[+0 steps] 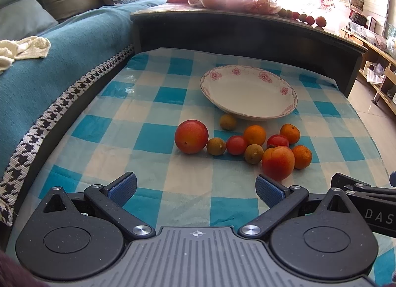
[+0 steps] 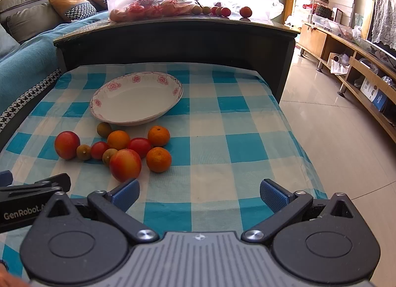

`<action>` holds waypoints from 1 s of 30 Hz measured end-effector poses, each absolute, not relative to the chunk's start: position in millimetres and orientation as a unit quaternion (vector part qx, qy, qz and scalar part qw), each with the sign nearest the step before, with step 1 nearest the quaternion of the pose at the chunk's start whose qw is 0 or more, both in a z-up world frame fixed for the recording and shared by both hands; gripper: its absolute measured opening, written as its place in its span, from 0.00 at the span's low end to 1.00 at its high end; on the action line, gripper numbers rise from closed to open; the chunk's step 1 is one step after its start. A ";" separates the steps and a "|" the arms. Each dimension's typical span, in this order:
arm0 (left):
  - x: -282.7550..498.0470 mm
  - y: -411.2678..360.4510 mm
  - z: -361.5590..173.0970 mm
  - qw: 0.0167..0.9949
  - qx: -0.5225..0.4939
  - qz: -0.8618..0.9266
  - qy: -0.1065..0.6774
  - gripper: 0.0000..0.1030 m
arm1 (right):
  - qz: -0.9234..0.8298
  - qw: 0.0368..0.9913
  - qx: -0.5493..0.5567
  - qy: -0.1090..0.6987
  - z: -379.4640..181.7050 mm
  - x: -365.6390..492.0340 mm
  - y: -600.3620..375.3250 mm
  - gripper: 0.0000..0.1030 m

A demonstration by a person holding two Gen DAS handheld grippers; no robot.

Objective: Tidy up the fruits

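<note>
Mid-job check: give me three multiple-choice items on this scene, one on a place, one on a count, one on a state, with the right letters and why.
1. Where does the plate stand relative to the fruit pile?
A. beyond it
B. on the sofa
C. on the floor

2. How many oranges lie on the cloth?
A. one
B. three
C. six

3. How are the left gripper and right gripper?
A. both open, holding nothing
B. both shut on fruit
C. one open, one shut

Answers: 1 A, the pile lies before the plate's near rim. 2 B, three orange, dimpled fruits show. 3 A, each view shows wide-apart fingers with only cloth between.
</note>
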State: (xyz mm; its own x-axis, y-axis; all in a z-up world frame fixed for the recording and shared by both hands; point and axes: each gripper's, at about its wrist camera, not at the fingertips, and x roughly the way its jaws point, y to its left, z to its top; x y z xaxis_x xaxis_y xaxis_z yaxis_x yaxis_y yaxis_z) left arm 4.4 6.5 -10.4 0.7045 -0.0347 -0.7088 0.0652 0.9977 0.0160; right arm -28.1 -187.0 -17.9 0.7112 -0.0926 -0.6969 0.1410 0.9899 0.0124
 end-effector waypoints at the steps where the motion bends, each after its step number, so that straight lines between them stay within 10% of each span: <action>1: 4.5 6.5 -10.7 0.923 0.020 -0.027 0.384 1.00 | -0.063 0.924 0.032 0.375 -18.5 -28.3 -186.7 1.00; 30: 3.3 4.7 -11.0 0.922 0.027 -0.023 0.385 0.99 | -0.063 0.921 0.031 0.384 -21.6 -26.8 -185.8 1.00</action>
State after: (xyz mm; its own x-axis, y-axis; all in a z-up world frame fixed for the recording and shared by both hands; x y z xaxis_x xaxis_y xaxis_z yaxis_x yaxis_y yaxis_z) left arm 3.3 4.7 -11.0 0.7030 -0.0224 -0.7108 0.0634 0.9975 0.0313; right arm -26.8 -185.8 -21.6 0.6977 -0.0926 -0.7104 0.1403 0.9901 0.0087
